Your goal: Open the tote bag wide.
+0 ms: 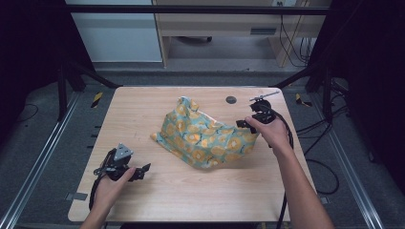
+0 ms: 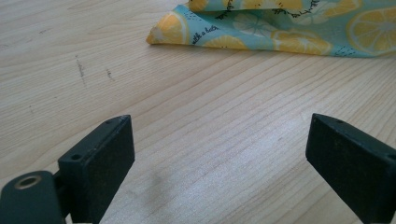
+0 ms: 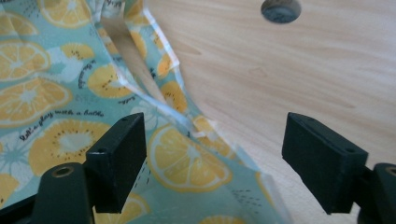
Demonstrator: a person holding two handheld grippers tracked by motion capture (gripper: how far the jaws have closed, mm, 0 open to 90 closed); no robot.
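Observation:
A teal cloth printed with lemon slices [image 1: 205, 136] lies crumpled in the middle of the wooden table [image 1: 143, 109]. My right gripper [image 1: 245, 124] hovers at the cloth's right edge, jaws open; in the right gripper view the cloth's hemmed edge [image 3: 187, 158] runs between the jaws [image 3: 215, 161] and neither pad presses on it. My left gripper [image 1: 142, 171] rests low near the table's front left, open, with bare wood between its jaws [image 2: 219, 163]. A folded corner of the cloth [image 2: 177, 32] lies well ahead of it.
A round dark grommet hole [image 1: 231, 99] sits in the table near its far edge, also seen as a grommet hole [image 3: 280, 9] beyond the right jaws. Black frame posts and cables flank the table. Bare wood stretches across the front and left.

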